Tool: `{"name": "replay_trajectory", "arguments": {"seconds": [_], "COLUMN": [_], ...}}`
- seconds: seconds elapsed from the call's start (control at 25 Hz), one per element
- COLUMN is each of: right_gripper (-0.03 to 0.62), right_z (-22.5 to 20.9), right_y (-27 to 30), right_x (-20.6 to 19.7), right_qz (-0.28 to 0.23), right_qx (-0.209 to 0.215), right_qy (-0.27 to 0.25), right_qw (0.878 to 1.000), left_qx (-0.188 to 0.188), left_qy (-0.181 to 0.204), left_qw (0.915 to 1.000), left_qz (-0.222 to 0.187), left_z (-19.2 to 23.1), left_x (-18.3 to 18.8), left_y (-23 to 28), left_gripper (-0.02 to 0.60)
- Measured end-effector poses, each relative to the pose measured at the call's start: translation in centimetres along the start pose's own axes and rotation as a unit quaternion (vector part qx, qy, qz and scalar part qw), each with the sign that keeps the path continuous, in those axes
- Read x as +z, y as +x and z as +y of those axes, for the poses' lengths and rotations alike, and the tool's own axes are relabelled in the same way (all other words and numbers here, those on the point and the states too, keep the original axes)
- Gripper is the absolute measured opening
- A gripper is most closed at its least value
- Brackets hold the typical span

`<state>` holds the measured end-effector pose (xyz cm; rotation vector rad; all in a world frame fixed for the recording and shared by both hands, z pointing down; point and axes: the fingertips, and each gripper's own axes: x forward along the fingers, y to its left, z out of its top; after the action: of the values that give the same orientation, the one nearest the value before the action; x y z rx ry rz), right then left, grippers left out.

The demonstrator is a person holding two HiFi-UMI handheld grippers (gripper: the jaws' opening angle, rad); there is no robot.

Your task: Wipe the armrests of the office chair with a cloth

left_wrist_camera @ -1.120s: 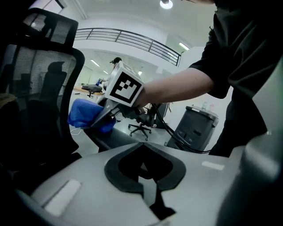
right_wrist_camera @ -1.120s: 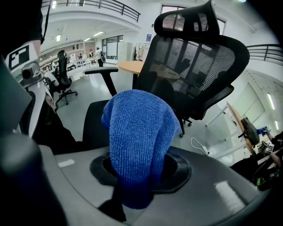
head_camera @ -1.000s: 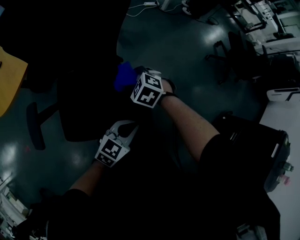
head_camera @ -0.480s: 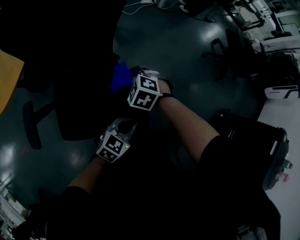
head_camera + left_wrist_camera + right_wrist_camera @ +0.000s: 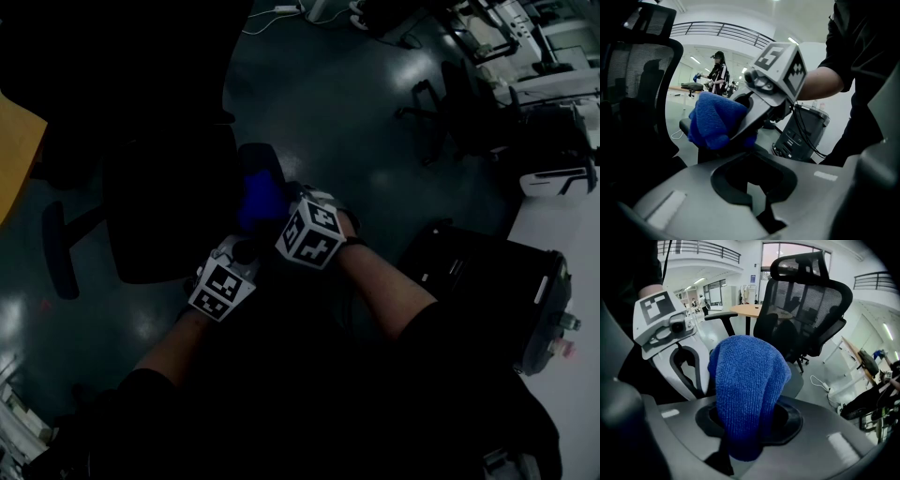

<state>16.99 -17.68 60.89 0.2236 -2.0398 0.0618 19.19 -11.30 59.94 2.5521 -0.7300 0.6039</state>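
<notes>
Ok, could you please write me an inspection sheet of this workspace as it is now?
Surface: dark glossy floor.
Job's things: black mesh office chair; blue cloth over an armrest, contact unclear.
Clutter: black equipment case beside the person.
Grippers: right gripper, jaws shut on the blue cloth; left gripper, jaws together, nothing seen between them.
Cables: white cable on the floor; black leads at the case.
Surroundings: wooden desk, further chairs, a person far off.
</notes>
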Motion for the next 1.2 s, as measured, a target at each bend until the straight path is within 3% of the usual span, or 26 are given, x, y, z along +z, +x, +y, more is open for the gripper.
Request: {"name": "replay_trajectory", "arguments": {"seconds": [0.28,0.52,0.72,0.96,1.2], "right_gripper": [0.153,0.153,0.153,0.153,0.153], "right_z": [5.0,8.1,7.2,2.3,5.3], "right_y": [-1.7,-2.7,-3.3,-0.9,1.3], "right_x": [-2.5,-4.5,-4.0,2.1,2.1], "right_qz": [0.004,0.030,0.053,0.046,0.072], "right_qx": [0.017,0.033,0.010,-0.022,-0.001], "right_qy": [0.053,0.055,0.013,-0.046,-0.098], "right_qw": [0.998,0.998,0.998,0.998,0.993], "left_qx": [-0.005,-0.009,-0.003,0.019,0.055], "left_qy": [-0.003,0.000,-0.021,-0.038,-0.058], "left_qw": [1.0000,0.9999,0.9998,0.9991,0.9966], "left_qz": [0.002,0.013,0.003,-0.007,-0.022], "left_z": [0.1,-0.8,-0.9,-0.3,1.3], "left_x": [0.0,-0.7,-1.6,-2.6,-3.3], "left_y": [-0.1,-0.8,-2.1,-4.3,-7.5], "left_gripper": [0.014,0.015,0.015,0.015,0.015]}}
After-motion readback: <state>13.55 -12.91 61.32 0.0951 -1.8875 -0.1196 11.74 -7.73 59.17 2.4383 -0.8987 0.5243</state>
